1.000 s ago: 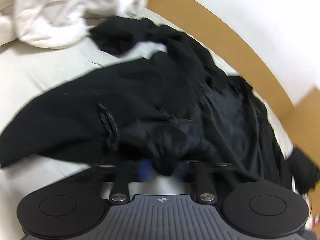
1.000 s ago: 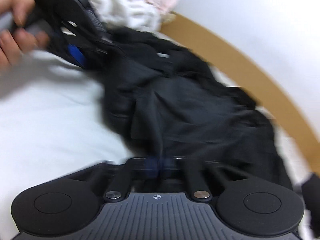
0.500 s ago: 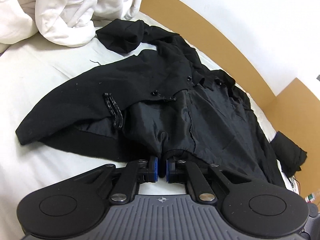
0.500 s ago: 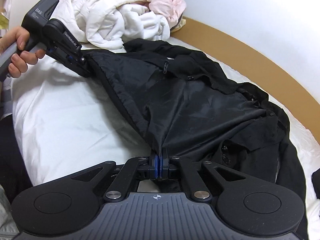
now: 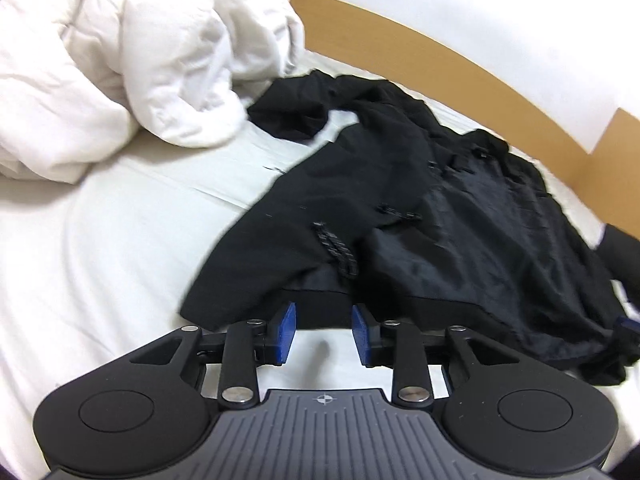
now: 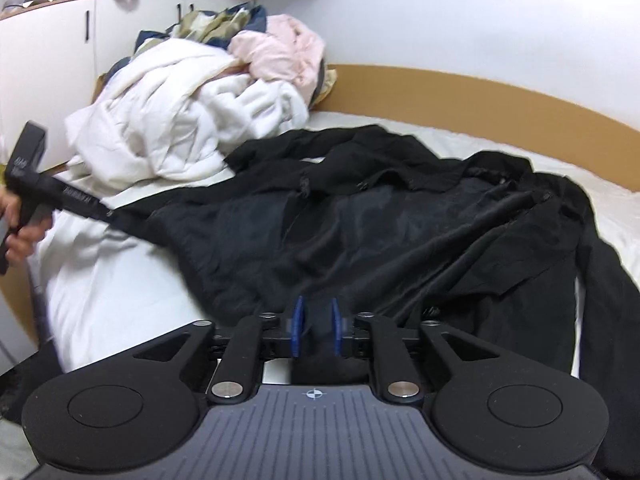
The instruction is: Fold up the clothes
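The black coat point(image 6: 360, 232) lies spread across the white bed sheet point(image 5: 100, 248), lining up, beside a heap of white bedding point(image 6: 180, 128). The left gripper point(image 5: 323, 330) has just been opening its jaws; they stand apart at the coat's hem, gripping nothing. The right gripper point(image 6: 316, 328) has also just been opening, its jaws parted with coat cloth loose between them.
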`<state>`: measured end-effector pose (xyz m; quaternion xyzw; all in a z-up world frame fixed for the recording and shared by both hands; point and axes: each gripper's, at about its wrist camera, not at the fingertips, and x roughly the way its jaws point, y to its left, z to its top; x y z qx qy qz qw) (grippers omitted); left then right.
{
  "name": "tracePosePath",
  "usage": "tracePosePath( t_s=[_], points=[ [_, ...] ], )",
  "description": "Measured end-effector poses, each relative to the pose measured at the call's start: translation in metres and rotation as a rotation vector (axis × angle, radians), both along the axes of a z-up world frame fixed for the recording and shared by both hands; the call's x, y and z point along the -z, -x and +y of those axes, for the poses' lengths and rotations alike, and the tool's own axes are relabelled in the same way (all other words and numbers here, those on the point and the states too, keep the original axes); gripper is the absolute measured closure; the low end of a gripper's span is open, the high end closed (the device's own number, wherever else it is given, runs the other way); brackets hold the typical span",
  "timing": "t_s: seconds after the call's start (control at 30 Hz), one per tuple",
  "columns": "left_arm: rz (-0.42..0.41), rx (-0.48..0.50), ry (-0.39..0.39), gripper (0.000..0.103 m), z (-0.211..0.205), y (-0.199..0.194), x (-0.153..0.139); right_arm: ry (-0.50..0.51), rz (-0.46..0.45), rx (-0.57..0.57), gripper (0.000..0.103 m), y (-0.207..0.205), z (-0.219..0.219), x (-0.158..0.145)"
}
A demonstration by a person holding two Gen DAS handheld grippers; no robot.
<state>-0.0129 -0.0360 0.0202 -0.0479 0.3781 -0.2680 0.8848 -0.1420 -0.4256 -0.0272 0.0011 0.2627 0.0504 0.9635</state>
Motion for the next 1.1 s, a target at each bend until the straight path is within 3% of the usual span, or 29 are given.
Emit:
tracePosePath(
  t_s=[0.13, 0.2, 0.3, 0.47, 0.57, 0.67, 0.87, 1.1],
  points=[
    [-0.057, -0.036, -0.031, 0.063, 0.004, -0.003, 0.002, -0.084, -0.044, 0.002, 0.065, -0.005, -0.003, -0.001],
    [-0.107, -0.065, -0.043, 0.06, 0.01, 0.0, -0.001, -0.016, -0.052, 0.062, 0.061, -0.008, -0.003, 0.002],
    [-0.199, -0.076, -0.117, 0.057, 0.014, 0.003, -0.008, 0.086, -0.025, 0.126, 0.061, -0.015, 0.001, 0.012],
    [-0.334, -0.053, -0.271, 0.057, 0.012, 0.001, -0.019, 0.031, 0.0, 0.137, 0.06, -0.027, -0.002, 0.023],
    [-0.399, -0.093, -0.262, 0.057, 0.013, 0.005, -0.02, 0.014, 0.0, 0.164, 0.058, -0.043, -0.004, 0.023],
    [-0.476, -0.148, -0.231, 0.057, 0.017, 0.016, -0.015, 0.007, 0.022, 0.262, 0.056, -0.078, -0.016, 0.014],
    [-0.426, -0.11, -0.285, 0.049, 0.012, 0.002, 0.003, 0.056, 0.097, 0.339, 0.056, -0.161, -0.032, 0.006],
    [-0.429, 0.024, -0.33, 0.043, 0.006, 0.003, 0.013, -0.066, 0.107, 0.275, 0.055, -0.181, -0.03, 0.02]
  ],
)
